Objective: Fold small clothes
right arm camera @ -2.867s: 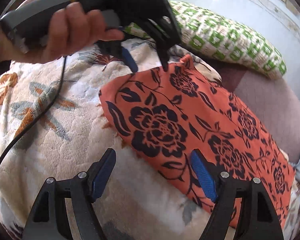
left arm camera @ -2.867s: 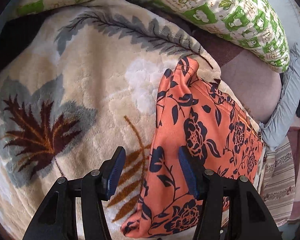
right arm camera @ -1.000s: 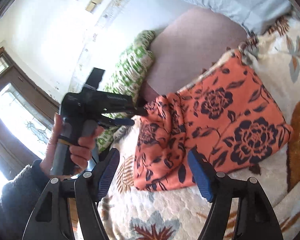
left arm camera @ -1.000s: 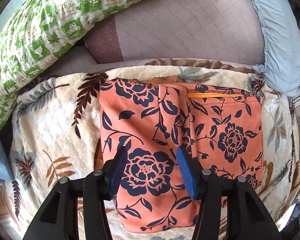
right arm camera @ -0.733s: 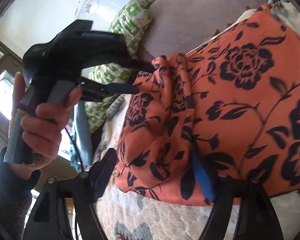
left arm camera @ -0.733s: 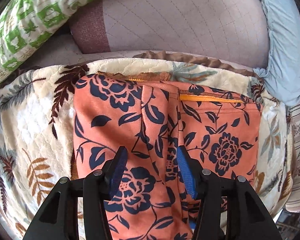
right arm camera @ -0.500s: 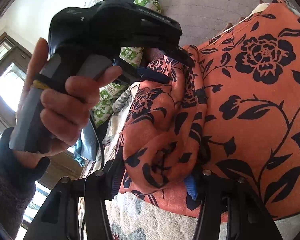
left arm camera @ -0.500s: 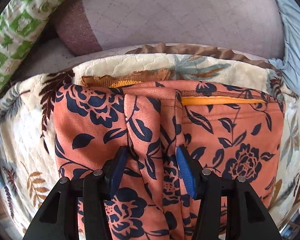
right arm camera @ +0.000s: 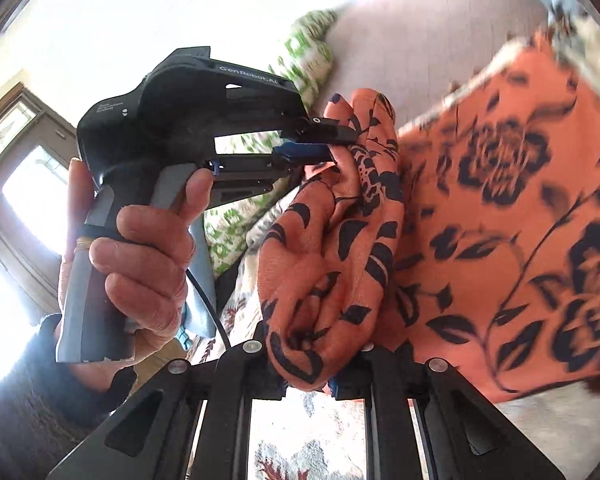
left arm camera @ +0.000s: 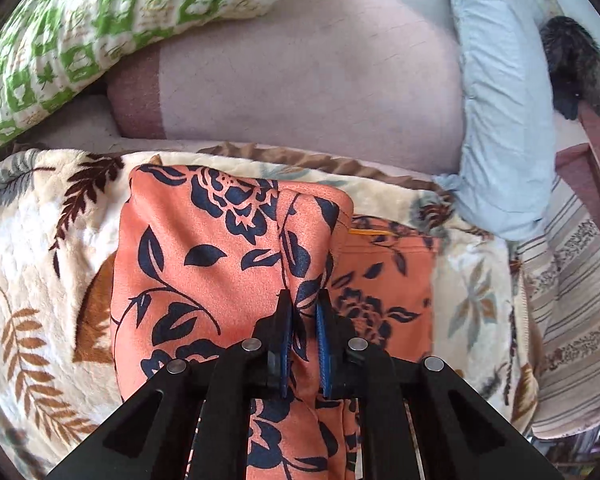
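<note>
Fingers of both grippers, L (left arm camera: 303,312) & R (right arm camera: 306,380), clamped on orange floral garment (left arm camera: 220,256), edge raised over blanket (left arm camera: 44,240).

Left gripper (left arm camera: 303,312) and right gripper (right arm camera: 306,380) both clamp fabric (fingers nearly together).

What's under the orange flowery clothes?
A cream leaf-print blanket lies under the orange floral garment and shows around its edges. The left gripper and right gripper pinch a lifted fold; whatever lies beneath that fold is covered.
</note>
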{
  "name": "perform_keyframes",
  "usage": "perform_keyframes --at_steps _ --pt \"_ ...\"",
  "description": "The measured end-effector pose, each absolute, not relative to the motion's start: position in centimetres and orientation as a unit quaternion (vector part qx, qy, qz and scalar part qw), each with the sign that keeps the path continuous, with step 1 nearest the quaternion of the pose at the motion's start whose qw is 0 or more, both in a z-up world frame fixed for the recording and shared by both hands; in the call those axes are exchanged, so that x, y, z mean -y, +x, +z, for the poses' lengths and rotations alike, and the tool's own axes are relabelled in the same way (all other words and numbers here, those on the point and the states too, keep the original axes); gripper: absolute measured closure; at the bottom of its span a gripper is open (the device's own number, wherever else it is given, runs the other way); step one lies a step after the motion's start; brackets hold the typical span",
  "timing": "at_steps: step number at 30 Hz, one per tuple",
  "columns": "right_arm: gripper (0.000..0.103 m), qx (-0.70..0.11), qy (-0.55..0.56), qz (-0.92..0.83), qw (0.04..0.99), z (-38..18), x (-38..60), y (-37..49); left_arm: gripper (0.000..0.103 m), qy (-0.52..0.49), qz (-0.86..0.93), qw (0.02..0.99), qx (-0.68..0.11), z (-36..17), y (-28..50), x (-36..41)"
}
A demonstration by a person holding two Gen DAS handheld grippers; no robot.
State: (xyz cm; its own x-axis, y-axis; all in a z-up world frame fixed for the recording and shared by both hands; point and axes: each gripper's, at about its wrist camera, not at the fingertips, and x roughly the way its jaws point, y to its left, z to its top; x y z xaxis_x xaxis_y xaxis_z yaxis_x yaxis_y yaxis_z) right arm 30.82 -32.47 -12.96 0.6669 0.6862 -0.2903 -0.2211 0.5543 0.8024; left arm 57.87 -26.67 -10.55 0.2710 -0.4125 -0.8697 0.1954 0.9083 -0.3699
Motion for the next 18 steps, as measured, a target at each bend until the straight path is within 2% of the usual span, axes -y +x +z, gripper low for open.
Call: perform_keyframes --at_steps 4,7,13,15,18 --pt "0.091 -0.268 0.379 0.225 0.857 -11.0 37.7 28.0 0.093 -0.088 -0.241 0.791 -0.556 -8.2 56.3 31.3" --pt "0.091 -0.262 0.388 0.177 0.866 -12.0 41.7 26.7 0.093 -0.078 -0.259 0.782 -0.561 -9.3 55.7 35.2" --pt "0.090 -0.343 0.461 0.136 0.807 -18.9 46.2 28.6 0.093 -0.042 -0.210 0.755 -0.620 -18.4 57.7 40.6" --pt "0.084 -0.369 0.464 0.134 0.794 -20.0 46.0 29.0 0.093 -0.059 -0.204 0.753 -0.623 -19.4 58.1 40.3" --pt "0.079 -0.377 0.458 0.129 0.794 -19.7 46.3 29.1 0.093 -0.083 -0.217 0.751 -0.618 -17.9 58.0 38.7"
